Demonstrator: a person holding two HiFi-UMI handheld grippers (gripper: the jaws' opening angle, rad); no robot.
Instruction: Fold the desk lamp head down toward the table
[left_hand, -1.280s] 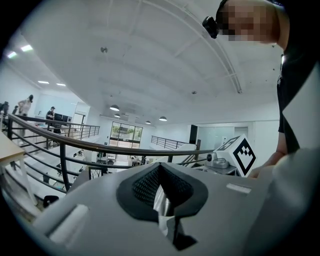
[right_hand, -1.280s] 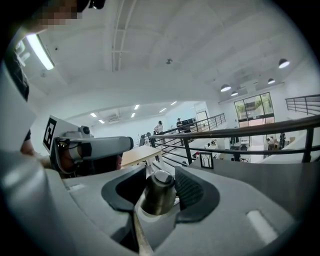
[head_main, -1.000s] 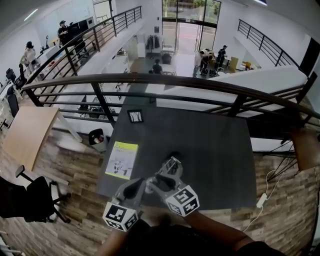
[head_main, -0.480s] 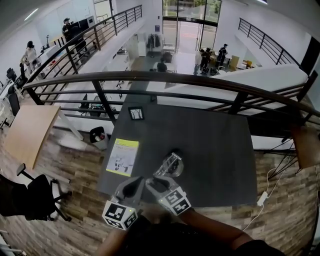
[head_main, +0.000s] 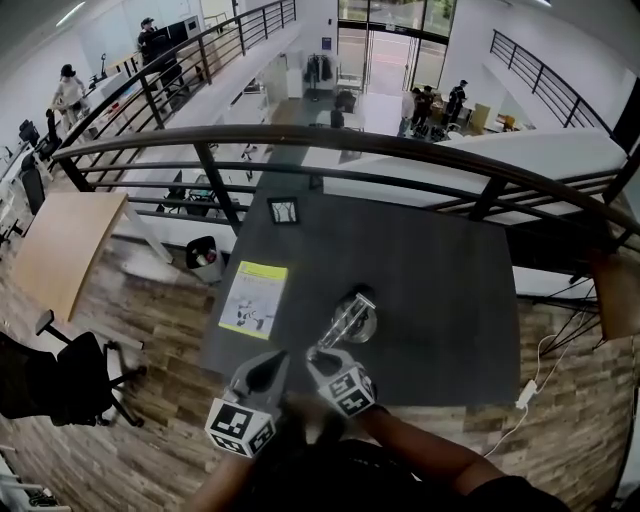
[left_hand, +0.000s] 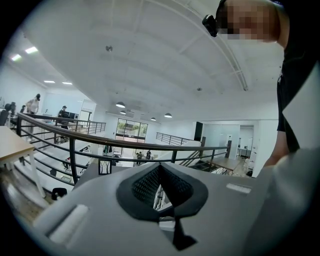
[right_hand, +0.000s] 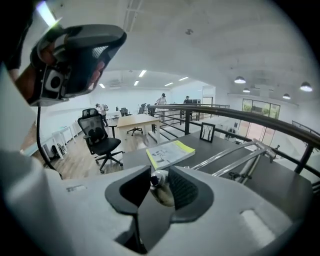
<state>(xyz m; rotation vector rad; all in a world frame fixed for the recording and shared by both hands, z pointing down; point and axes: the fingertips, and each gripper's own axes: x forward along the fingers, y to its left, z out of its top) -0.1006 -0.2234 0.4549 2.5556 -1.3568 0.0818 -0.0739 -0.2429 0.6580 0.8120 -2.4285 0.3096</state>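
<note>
The desk lamp (head_main: 356, 322) stands on the dark table (head_main: 430, 270), its chrome arms (right_hand: 240, 157) lying low and nearly level. Its small silver lamp head (right_hand: 161, 190) sits between the jaws of my right gripper (right_hand: 159, 176), which are closing; the head rests against the right pad with a slim gap on the left. In the head view the right gripper (head_main: 325, 357) hides the head at the table's near edge. My left gripper (head_main: 268, 372) hovers just to its left, its jaws together on nothing (left_hand: 160, 167).
A yellow-edged booklet (head_main: 253, 298) lies at the table's left side and a small picture frame (head_main: 284, 211) stands at the far left corner. A dark railing (head_main: 350, 140) runs behind the table. An office chair (head_main: 60, 380) stands on the floor at left.
My right gripper has come down and toward the near table edge, and the lamp's arms have sunk lower with it. The left gripper has hardly shifted.
</note>
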